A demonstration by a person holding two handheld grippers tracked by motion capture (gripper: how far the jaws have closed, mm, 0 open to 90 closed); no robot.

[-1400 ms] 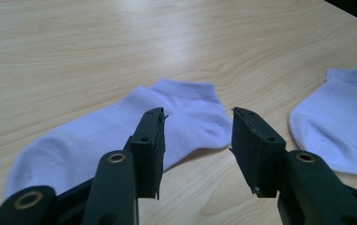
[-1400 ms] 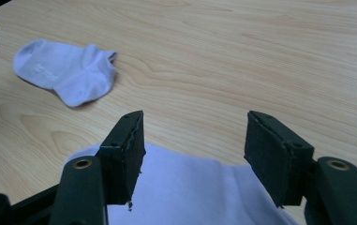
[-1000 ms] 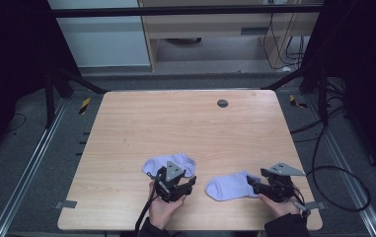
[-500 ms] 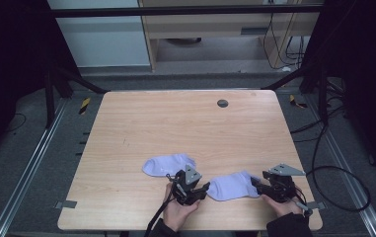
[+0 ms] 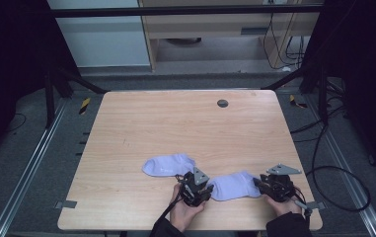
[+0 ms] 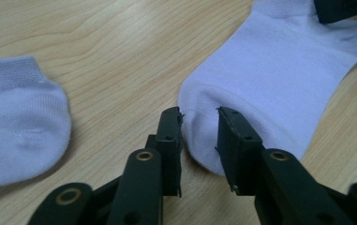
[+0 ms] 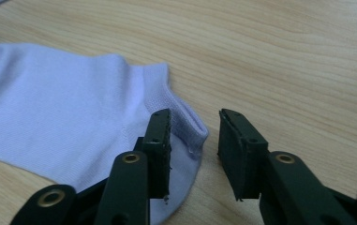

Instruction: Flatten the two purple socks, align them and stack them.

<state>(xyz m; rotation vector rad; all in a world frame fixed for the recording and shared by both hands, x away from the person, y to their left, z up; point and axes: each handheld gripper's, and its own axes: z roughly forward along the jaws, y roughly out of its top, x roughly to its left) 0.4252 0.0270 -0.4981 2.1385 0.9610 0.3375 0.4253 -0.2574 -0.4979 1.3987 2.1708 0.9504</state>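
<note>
Two pale lilac ankle socks lie flat on the wooden table (image 5: 175, 128). The left sock (image 5: 168, 164) (image 6: 17, 117) lies free. The right sock (image 5: 232, 185) (image 6: 279, 79) (image 7: 63, 108) stretches between my two grippers. My left gripper (image 5: 207, 189) (image 6: 199, 129) straddles its toe; its jaws have just been closing, and the toe lies between them unpinched. My right gripper (image 5: 258, 183) (image 7: 194, 129) is at the cuff end. Its jaws have also just been closing, with the cuff corner between them and a gap to the right-hand jaw.
A small dark round grommet (image 5: 222, 103) sits in the table's far side. A strip of tape (image 5: 66, 204) marks the front left corner. Black frame posts and cables (image 5: 323, 163) stand around the table. The far half of the tabletop is bare wood.
My left gripper has moved right, from beside the left sock to the toe of the right sock. The right gripper has stayed at the cuff.
</note>
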